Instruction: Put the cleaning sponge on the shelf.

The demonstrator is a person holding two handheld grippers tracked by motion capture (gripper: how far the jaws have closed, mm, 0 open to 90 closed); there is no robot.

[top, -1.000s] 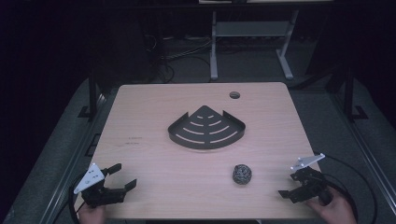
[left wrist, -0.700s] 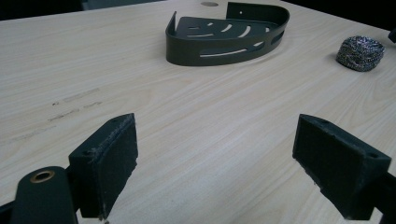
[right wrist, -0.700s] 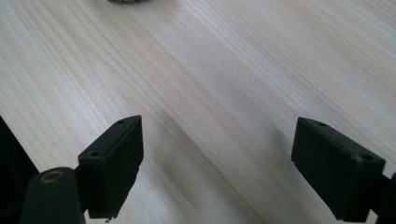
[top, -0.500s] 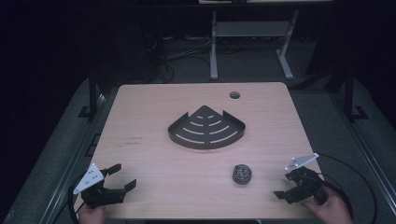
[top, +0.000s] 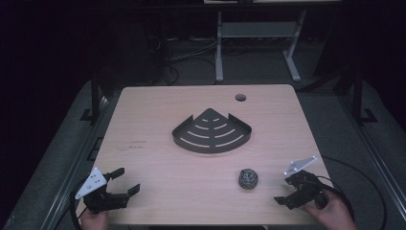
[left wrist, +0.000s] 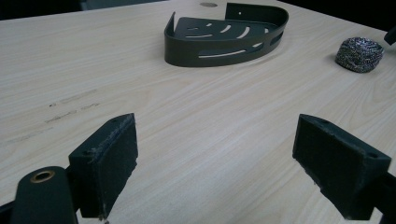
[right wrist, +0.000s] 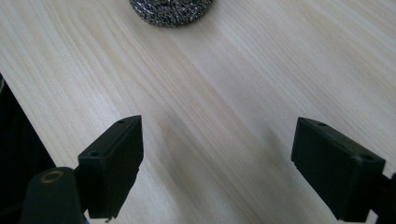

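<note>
Silver-grey scourer [top: 248, 178], black slotted shelf [top: 212, 135]

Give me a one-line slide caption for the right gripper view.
Right gripper, jaws open, faces a steel wool scrubber on the wooden table.

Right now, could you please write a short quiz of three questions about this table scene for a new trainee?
1. True or false: the steel scourer lies inside the black corner shelf.
2. Which gripper is nearer the scourer? A) left gripper B) right gripper
3. Fill in: both grippers have their jaws ____.

Key: 1 false, it lies apart on the table; 2 B; 3 open.
</note>
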